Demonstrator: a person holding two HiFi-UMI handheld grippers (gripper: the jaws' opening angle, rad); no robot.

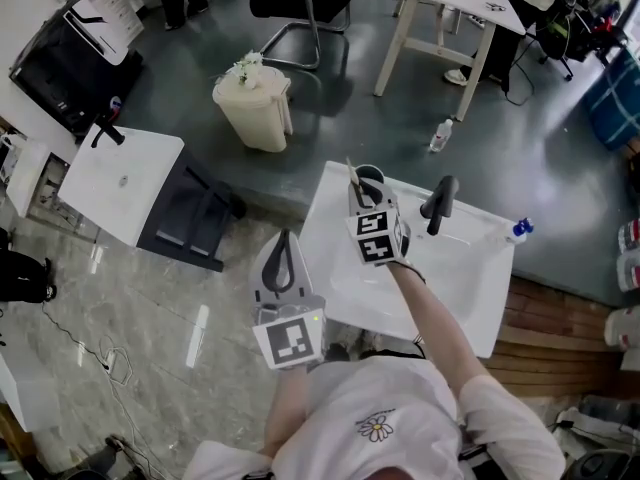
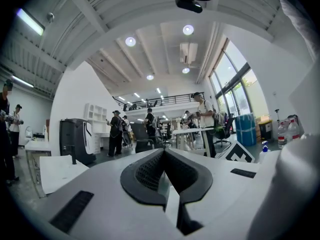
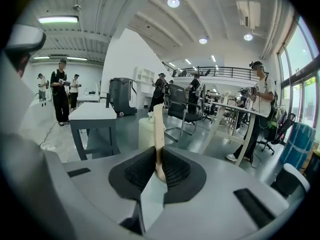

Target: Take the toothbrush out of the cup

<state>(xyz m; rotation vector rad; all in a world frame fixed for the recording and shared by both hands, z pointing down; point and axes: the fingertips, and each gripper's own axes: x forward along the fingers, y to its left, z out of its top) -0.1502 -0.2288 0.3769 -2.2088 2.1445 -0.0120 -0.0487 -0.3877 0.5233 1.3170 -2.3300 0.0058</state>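
Note:
A pale wooden toothbrush [image 1: 352, 174] sticks up out of a dark cup [image 1: 371, 179] at the back left corner of the white sink [image 1: 470, 273]. My right gripper [image 1: 362, 196] reaches to the cup from the near side, shut on the toothbrush. In the right gripper view the toothbrush handle [image 3: 158, 126] stands upright, pinched between the black pads of the right gripper [image 3: 160, 165]. My left gripper [image 1: 283, 246] hovers over the marble floor left of the sink. Its jaws meet at the tips in the left gripper view [image 2: 164, 153] with nothing between them.
A black faucet [image 1: 440, 203] rises at the sink's back edge, with a small spray bottle [image 1: 518, 230] at the right corner. A white bin [image 1: 255, 103], a white side table [image 1: 120, 178] and a bottle [image 1: 441, 135] stand on the floor beyond. People stand far off.

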